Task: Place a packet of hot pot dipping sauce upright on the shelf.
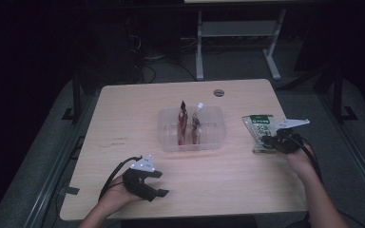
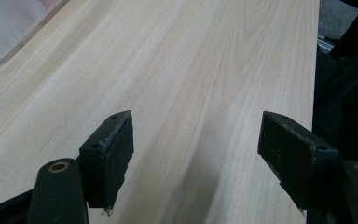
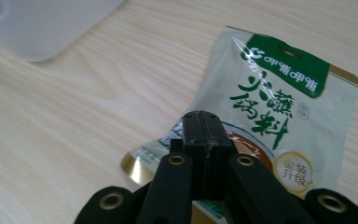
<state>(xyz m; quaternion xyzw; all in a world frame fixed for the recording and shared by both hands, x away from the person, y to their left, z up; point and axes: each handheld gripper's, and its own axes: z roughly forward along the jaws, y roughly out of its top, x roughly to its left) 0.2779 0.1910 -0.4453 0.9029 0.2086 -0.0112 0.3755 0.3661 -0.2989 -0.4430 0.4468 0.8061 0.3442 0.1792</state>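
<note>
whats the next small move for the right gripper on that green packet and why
Probably lift the green packet a little and carry it toward the clear tray. The right gripper has its fingers pressed together at the packet's near edge, apparently pinching it, while the packet lies flat on the table. Two packets already stand in the tray. The left gripper is open over bare table.

In front of you, a clear plastic tub sits mid-tabletop on the pale wooden table, with two slim sachets, one reddish and one white-topped, upright inside. A green-and-white foil packet lies flat near the right edge. A small grey round cap sits near the far edge.
</note>
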